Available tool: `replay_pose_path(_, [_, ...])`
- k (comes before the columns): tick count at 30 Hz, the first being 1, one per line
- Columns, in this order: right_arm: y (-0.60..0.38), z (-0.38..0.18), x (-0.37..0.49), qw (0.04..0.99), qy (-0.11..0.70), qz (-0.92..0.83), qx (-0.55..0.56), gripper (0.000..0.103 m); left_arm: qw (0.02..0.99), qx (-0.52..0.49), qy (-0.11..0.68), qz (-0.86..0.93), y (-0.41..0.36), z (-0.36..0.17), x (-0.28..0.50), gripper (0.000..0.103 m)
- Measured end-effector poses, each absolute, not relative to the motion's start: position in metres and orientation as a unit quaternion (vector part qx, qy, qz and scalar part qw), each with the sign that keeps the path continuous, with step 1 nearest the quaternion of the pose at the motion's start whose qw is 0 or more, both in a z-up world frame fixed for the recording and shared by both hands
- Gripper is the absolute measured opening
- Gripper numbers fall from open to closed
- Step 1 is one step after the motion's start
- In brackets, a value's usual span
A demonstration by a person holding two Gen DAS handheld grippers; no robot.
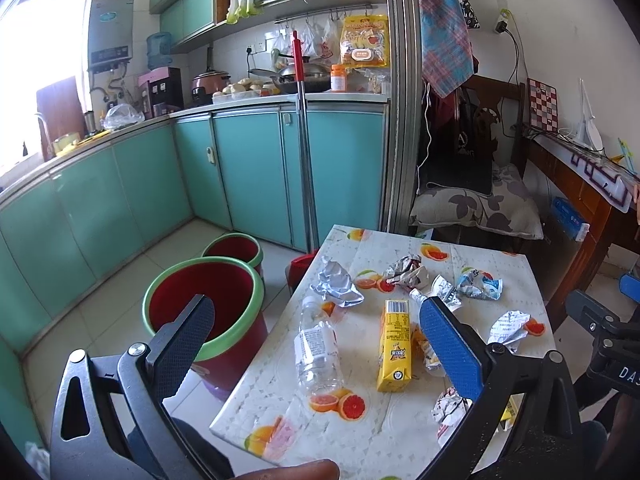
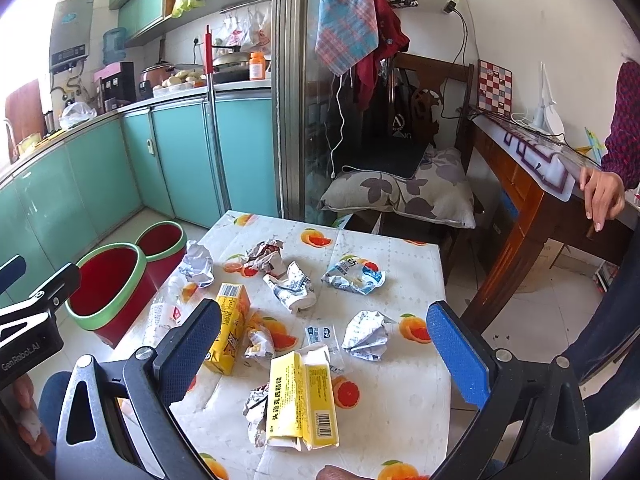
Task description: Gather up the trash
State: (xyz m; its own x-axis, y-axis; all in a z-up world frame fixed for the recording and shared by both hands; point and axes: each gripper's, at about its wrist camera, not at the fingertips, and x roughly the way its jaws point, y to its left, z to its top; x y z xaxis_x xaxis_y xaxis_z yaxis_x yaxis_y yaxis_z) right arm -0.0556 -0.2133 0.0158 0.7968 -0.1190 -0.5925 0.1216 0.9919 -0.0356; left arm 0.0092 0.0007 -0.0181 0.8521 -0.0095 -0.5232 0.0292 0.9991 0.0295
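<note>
Trash sits scattered on your fruit-print tablecloth table (image 2: 400,380): clear plastic bottle (image 1: 318,350), yellow drink carton (image 1: 394,346), crumpled foil wrappers (image 2: 366,336). Your left gripper (image 1: 316,340) and right gripper (image 2: 324,348) gape wide, empty. Red green-rimmed bucket (image 1: 204,306) stands beside table.

The left gripper's body (image 2: 28,344), seen from the right wrist view, bears "GenRobot.AI". The right gripper's body (image 1: 624,372), in the left wrist view, shows "DAS", cut off at the edge. A dark bag (image 2: 400,124) on the chair carries a large "A". The flattened yellow carton (image 2: 304,396) has Chinese print and a barcode, too small to read.
</note>
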Motion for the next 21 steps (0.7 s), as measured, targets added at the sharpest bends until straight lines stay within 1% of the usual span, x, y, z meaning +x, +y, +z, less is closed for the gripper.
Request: replay_pose_path(21, [-0.2093, 0.0205, -0.0561, 0.951, 0.304, -0.061, -0.001, 0.103, 0.964, 0.018, 0.264, -0.008, 0.0025, -0.0133, 0.0084, 0.103])
